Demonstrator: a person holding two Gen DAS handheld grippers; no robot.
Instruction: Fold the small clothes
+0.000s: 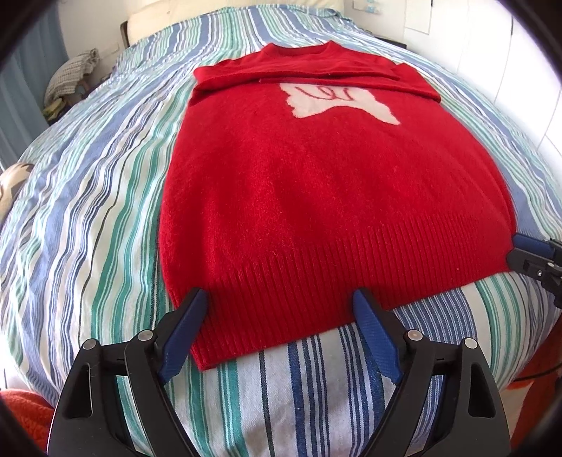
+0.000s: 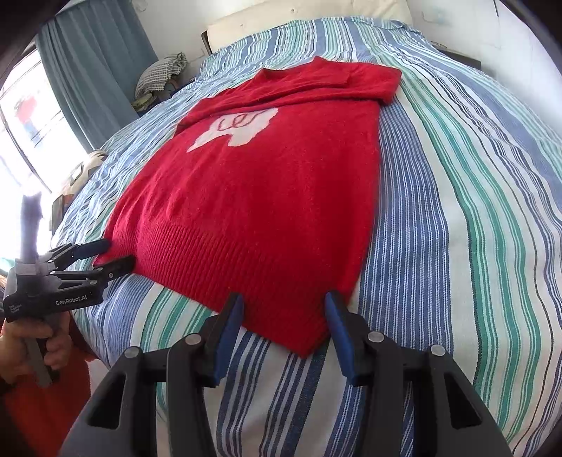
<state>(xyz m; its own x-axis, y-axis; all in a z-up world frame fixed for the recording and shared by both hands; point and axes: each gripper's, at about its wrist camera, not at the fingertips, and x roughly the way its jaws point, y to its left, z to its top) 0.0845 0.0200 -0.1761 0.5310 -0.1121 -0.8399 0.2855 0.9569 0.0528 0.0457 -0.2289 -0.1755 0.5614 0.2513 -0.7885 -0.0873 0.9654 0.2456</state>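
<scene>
A red knitted sweater (image 1: 316, 182) with a white patch on the chest lies flat on the striped bed, both sleeves folded across the top; it also shows in the right wrist view (image 2: 267, 197). My left gripper (image 1: 281, 298) is open, its jaws on either side of the near left hem corner. In the right wrist view the left gripper (image 2: 116, 253) sits at that same corner. My right gripper (image 2: 283, 302) is open around the near right hem corner, and its tips (image 1: 527, 246) show in the left wrist view at the hem's right end.
The striped bedspread (image 2: 456, 211) covers the whole bed. A pillow (image 1: 210, 17) lies at the head. A checked cloth (image 2: 161, 70) sits on a stand by the curtain (image 2: 91, 63). A patterned cushion (image 1: 14, 179) lies at the left edge. White cupboards (image 1: 509, 52) stand on the right.
</scene>
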